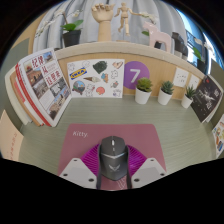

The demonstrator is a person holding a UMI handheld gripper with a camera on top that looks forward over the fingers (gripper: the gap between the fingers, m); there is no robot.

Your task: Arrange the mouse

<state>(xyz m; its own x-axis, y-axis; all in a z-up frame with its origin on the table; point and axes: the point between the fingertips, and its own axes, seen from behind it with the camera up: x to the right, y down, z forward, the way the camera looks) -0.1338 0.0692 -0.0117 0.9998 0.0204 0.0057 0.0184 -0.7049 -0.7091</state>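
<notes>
The gripper has its jaws closed on the grey mouse — above a pink mat on the bench.

"7" on purple card, "Kitty" on pink mat

The mouse looked like matt grey plastic with a darker smooth strip down its middle, and it lay on a pink mat of flat, dull, cloth-like finish. The tongs had hard pale plastic fingers with a faint sheen, while the counter beneath was a smooth, matt, light green surface. Magazines and cards behind showed glossy printed paper, the low wall and the mannequin hand looked like pale bare wood, and the plant pots seemed smooth white ceramic or plastic.
</notes>
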